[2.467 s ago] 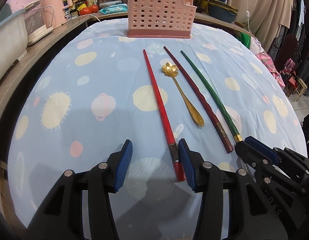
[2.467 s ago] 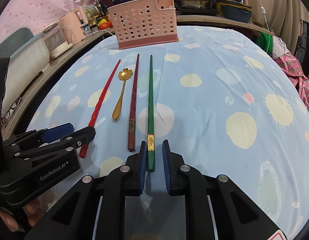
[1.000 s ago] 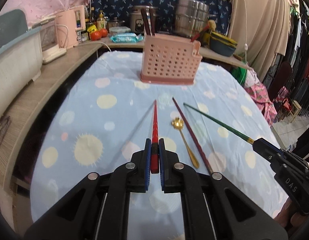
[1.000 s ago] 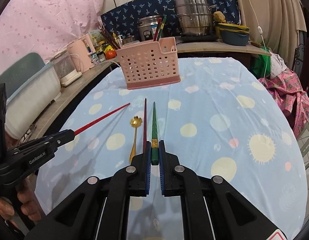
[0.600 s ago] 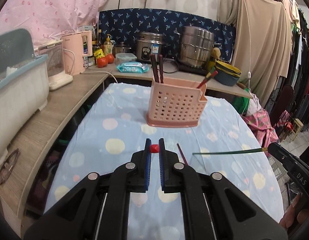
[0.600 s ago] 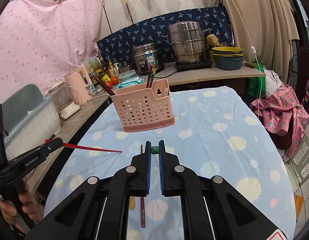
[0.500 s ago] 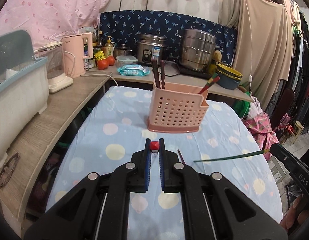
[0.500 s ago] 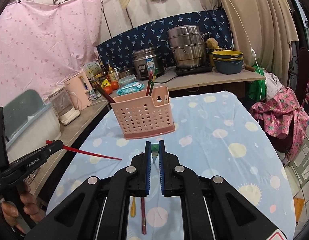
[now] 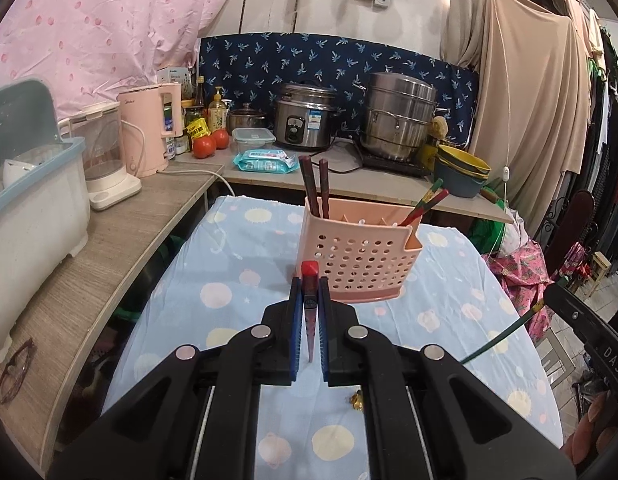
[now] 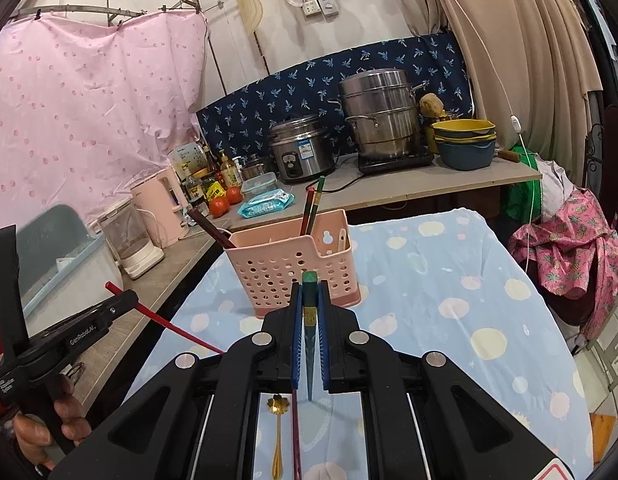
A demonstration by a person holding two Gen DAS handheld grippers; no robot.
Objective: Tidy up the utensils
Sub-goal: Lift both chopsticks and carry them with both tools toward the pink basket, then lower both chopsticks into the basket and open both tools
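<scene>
The table [image 9: 237, 264], covered in a pale blue dotted cloth, is occupying the centre of both views, with a wooden counter [image 9: 89, 264] running along its left edge and open floor lying beyond its right edge. The pink perforated utensil holder [image 9: 361, 260] is standing upright near the far end of the table, with dark chopsticks leaning in its left compartment and red and green ones in its right. The left gripper [image 9: 309, 312] is hovering above the cloth just short of the holder, its blue pads clamping the red chopstick [image 9: 309, 300]. The right gripper [image 10: 310, 316] is likewise pinching the green chopstick [image 10: 310, 304], raised before the holder. The dark red chopstick [image 10: 296, 436] and the gold spoon [image 10: 277, 440] are lying side by side on the cloth beneath the right gripper.
</scene>
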